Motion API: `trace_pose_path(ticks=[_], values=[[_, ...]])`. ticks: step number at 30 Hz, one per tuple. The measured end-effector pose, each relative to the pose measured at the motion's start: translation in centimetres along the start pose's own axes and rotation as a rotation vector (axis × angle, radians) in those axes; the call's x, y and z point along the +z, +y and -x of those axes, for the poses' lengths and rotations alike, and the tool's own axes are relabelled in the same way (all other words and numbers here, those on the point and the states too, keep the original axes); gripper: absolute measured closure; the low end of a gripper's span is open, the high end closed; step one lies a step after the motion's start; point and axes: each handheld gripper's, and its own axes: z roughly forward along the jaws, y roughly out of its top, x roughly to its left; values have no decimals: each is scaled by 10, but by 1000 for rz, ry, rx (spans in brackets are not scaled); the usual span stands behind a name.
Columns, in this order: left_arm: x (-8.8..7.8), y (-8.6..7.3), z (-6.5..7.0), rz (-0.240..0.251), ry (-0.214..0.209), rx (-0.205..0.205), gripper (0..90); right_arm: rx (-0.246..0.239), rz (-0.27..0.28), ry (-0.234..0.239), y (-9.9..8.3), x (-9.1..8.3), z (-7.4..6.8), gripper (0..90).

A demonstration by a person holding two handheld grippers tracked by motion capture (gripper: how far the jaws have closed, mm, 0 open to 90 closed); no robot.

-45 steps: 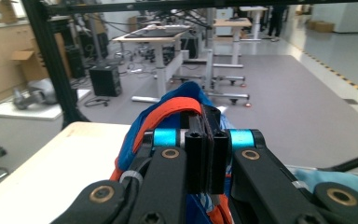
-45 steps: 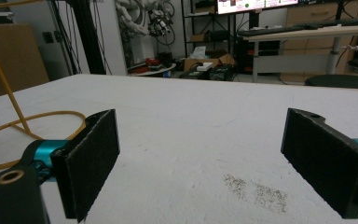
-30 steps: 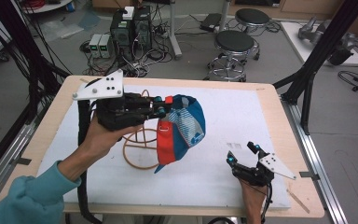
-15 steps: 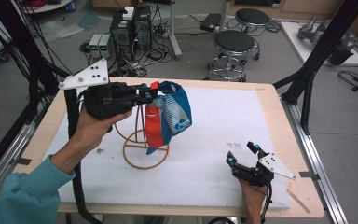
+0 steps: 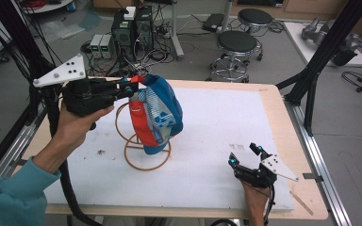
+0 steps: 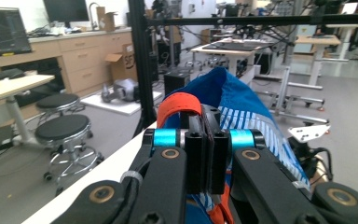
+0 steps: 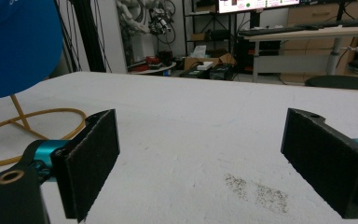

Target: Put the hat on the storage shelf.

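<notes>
Clamping fully on the orange strap of the blue cap point(image 5: 158, 115), the left gripper point(image 5: 131, 86) is holding it over the wire stand point(image 5: 143, 153), while the right gripper point(image 5: 244, 155) is resting wide open, empty, near the mat's point(image 5: 217, 117) front edge.

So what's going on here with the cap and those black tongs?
A person holds a gripper in each hand at a white-topped table. The left gripper is clamped on the orange strap of a blue cap, holding it up over a wire stand. The right gripper rests open near the table's front edge, holding nothing.
</notes>
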Motion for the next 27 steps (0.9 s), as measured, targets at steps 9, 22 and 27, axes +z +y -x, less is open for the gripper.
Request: trace_pose_path(ticks=[9,22,27], values=[[-6,-9,-15,-19,39,-39,886,-8,1,-2,0,0,0,104],[-24,-32,-34,-55,98,-85,886,-7,-1,-1,0,0,0,105],[-33,-40,-38,-70,107,-92,885,-7,-1,-1,0,0,0,105]])
